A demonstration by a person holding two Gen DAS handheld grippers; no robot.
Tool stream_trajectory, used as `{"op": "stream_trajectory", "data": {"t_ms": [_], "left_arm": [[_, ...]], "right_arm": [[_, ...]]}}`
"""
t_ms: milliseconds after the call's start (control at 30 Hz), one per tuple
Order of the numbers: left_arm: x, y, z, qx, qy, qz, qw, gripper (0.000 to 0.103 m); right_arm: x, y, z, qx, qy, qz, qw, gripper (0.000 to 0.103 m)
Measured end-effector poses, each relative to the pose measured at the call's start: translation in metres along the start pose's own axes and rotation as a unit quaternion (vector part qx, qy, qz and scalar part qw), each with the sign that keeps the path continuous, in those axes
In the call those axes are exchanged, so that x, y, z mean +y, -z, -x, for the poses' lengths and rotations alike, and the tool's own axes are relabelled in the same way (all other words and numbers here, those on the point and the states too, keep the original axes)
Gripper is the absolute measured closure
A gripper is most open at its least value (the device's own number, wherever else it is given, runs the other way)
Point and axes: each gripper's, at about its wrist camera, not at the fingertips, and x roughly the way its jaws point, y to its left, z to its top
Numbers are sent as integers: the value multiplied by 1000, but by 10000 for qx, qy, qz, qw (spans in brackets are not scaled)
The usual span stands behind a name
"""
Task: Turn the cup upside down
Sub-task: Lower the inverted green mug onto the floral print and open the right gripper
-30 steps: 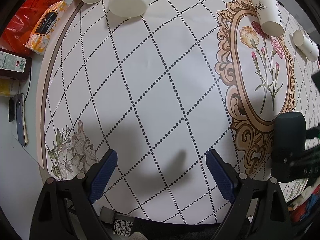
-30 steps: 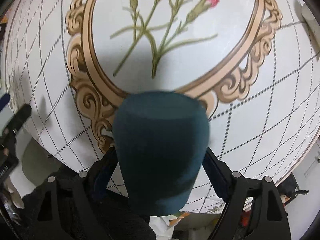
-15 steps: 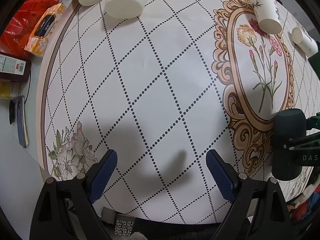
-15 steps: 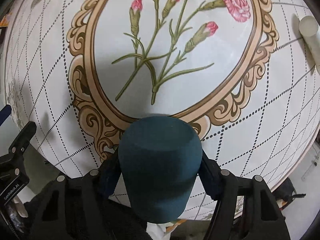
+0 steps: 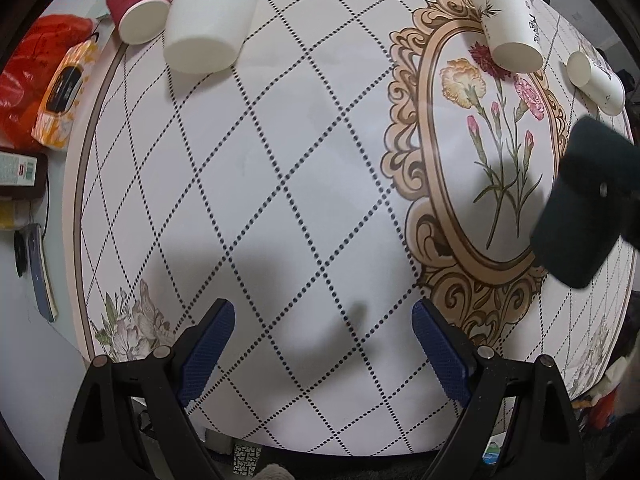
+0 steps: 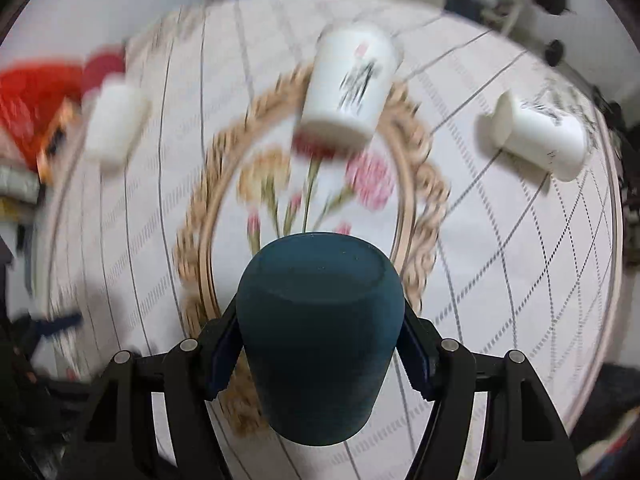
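My R gripper (image 6: 320, 344) clamps the teal cup (image 6: 320, 332), base facing fwd — L cam shows it tilted; L gripper (image 5: 323, 354) wide open, nothing btwn fingers.

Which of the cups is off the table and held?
The dark teal cup, clamped in the right gripper. The red and white cups all rest on the table.

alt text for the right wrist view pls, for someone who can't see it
The right gripper clamps a dark teal cup by its sides, closed base toward the camera. Beyond, blurred, a floral tablecloth holds a printed white paper cup and another white cup lying on its side.
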Motion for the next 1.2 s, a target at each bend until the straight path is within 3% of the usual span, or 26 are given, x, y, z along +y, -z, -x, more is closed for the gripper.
{"op": "stream_trajectory", "data": {"t_ms": [100, 167, 367, 733, 800, 867, 900, 1000, 1067, 1200], "left_arm": [[-5, -6, 1, -11, -77, -94, 9999, 12], [-8, -8, 0, -16, -131, -156, 9998, 12], [-11, -4, -3, -31, -192, -280, 9994, 12], [-24, 26, 2, -191, -160, -450, 9987, 12], [-23, 28, 6, -238, -157, -471, 9985, 12], [-23, 31, 13, -325, -151, -494, 9981, 12], [-23, 32, 16, -372, -162, -503, 9979, 12], [-21, 36, 28, -579, -230, -545, 9966, 12], [-19, 40, 40, -781, -241, -555, 9951, 6], [-15, 47, 66, -1077, -157, -617, 9921, 5]], "right_arm": [[-4, 9, 7, -726, -54, -306, 9969, 32], [13, 18, -11, -1147, -1, -387, 9926, 32], [26, 51, -5, -1666, 142, -245, 9856, 32], [34, 75, -8, -1386, 126, -300, 9898, 32], [36, 77, -6, -1341, 145, -315, 9904, 27], [38, 78, -3, -1313, 134, -391, 9905, 14], [37, 79, -1, -1323, 134, -420, 9902, 13], [35, 81, 10, -1337, 267, -578, 9890, 9], [33, 84, 20, -1319, 309, -741, 9880, 9], [27, 97, 51, -1239, 822, -1145, 9822, 8]]}}
